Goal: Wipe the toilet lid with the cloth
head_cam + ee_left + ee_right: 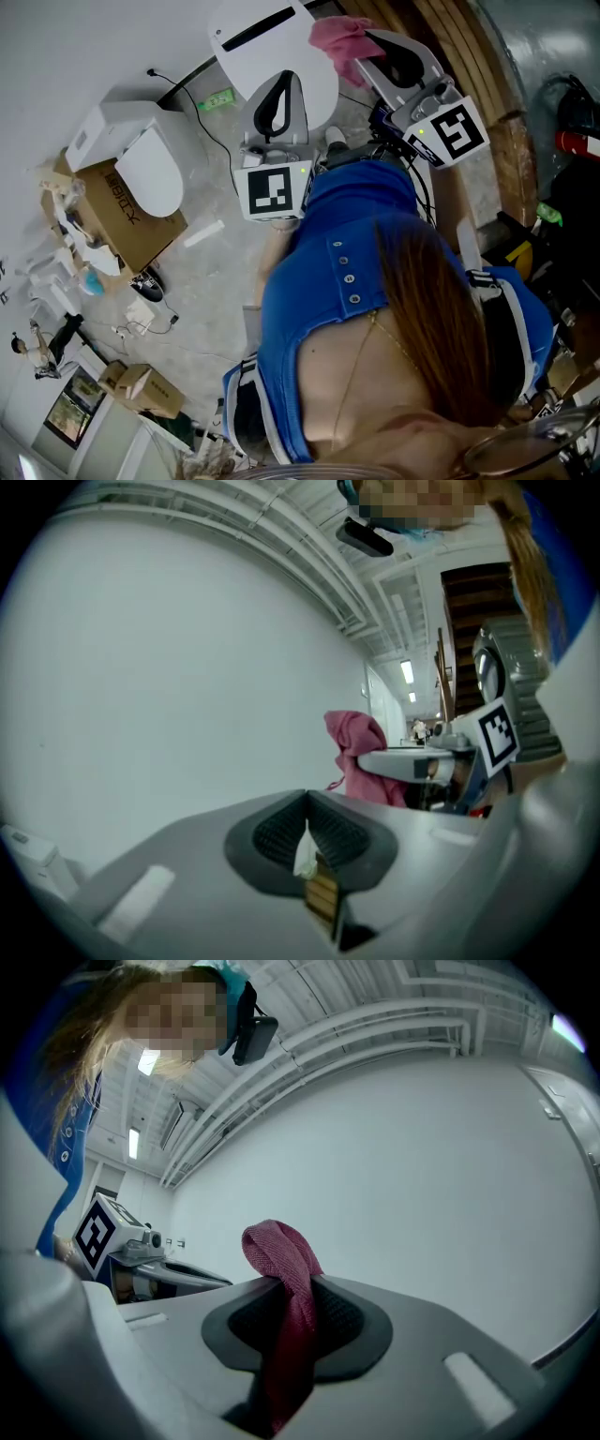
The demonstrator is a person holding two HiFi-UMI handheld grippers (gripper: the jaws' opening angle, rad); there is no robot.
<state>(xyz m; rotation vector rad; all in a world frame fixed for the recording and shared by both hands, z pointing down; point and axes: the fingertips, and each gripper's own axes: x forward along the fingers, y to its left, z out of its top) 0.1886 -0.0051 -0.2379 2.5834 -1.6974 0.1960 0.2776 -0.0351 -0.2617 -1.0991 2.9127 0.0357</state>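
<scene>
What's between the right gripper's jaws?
The pink cloth, pinched by the right gripper, jaws shut on it. A bunched end sticks out above; the clamped part is covered.

Premises: bare workshop or test hall, not fitted bathroom. Evidence: rough concrete floor point(220, 281); toilet point(253, 42) standing in open; second toilet point(141, 164) by cardboard box point(131, 220); loose cable point(153, 73) on floor; exposed ceiling pipework point(375, 1030); strip lights point(406, 672); timber staircase point(473, 611).
</scene>
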